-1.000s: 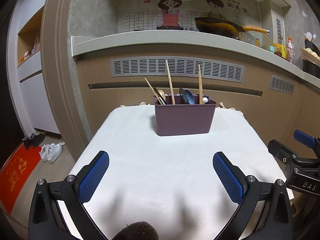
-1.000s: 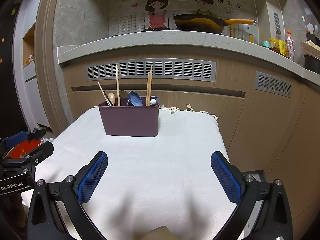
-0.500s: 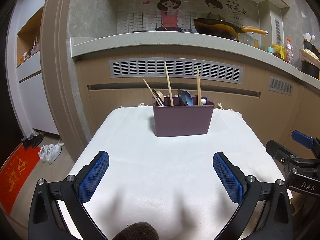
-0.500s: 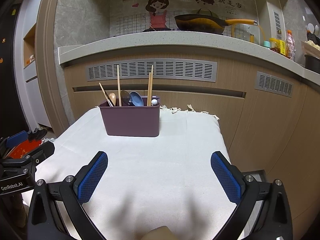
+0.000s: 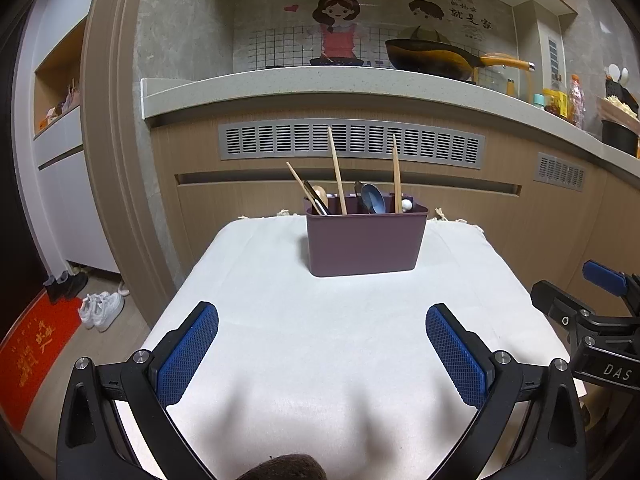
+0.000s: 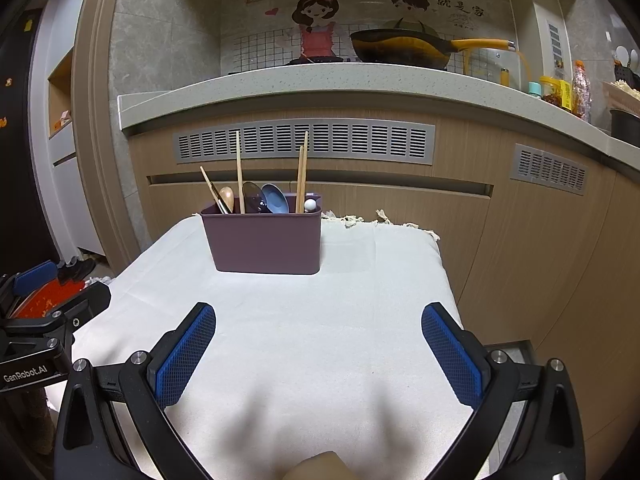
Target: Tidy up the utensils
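While both tools hang over the near part of the table, the left gripper (image 5: 322, 346) has its blue pads far apart and nothing is between them. The right gripper (image 6: 319, 344) is also spread wide and it holds nothing. Under them is the white cloth (image 5: 320, 320) that covers the table, and its near part is bare. Farther on, near the back edge of the cloth, stands the purple utensil holder (image 5: 364, 242), upright. In the holder are wooden chopsticks (image 5: 337, 170) that stick up, some upright and some leaning left, a wooden spoon (image 6: 226, 197) on the left, and a blue spoon (image 6: 275, 198) in the middle. Behind the table is a wooden cabinet with a grey vent grille (image 5: 352, 142), and on the counter above sits a dark wok (image 5: 430, 58) with a yellow handle.
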`<act>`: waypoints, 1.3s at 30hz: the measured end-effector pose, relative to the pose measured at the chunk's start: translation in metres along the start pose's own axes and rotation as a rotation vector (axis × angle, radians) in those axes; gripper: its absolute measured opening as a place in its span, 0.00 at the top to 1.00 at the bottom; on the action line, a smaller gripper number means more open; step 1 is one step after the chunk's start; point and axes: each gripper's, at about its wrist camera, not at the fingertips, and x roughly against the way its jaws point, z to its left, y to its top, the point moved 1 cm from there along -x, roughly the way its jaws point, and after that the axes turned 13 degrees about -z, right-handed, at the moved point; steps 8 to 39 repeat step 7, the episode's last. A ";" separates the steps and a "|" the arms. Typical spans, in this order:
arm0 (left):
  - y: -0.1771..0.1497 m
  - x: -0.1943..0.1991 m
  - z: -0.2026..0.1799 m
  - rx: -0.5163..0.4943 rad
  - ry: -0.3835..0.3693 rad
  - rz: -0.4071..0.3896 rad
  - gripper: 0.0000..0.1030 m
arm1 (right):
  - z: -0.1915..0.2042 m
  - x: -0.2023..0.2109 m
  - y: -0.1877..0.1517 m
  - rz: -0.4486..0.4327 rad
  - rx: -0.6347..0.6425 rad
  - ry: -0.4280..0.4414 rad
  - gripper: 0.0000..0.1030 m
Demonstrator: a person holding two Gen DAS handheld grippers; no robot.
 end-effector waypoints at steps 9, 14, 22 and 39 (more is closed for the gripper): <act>0.001 0.002 0.002 0.001 -0.002 -0.008 0.00 | 0.000 0.000 0.000 0.002 -0.001 0.000 0.01; 0.001 0.002 0.002 0.001 -0.002 -0.008 0.00 | 0.000 0.000 0.000 0.002 -0.001 0.000 0.01; 0.001 0.002 0.002 0.001 -0.002 -0.008 0.00 | 0.000 0.000 0.000 0.002 -0.001 0.000 0.01; 0.001 0.002 0.002 0.001 -0.002 -0.008 0.00 | 0.000 0.000 0.000 0.002 -0.001 0.000 0.01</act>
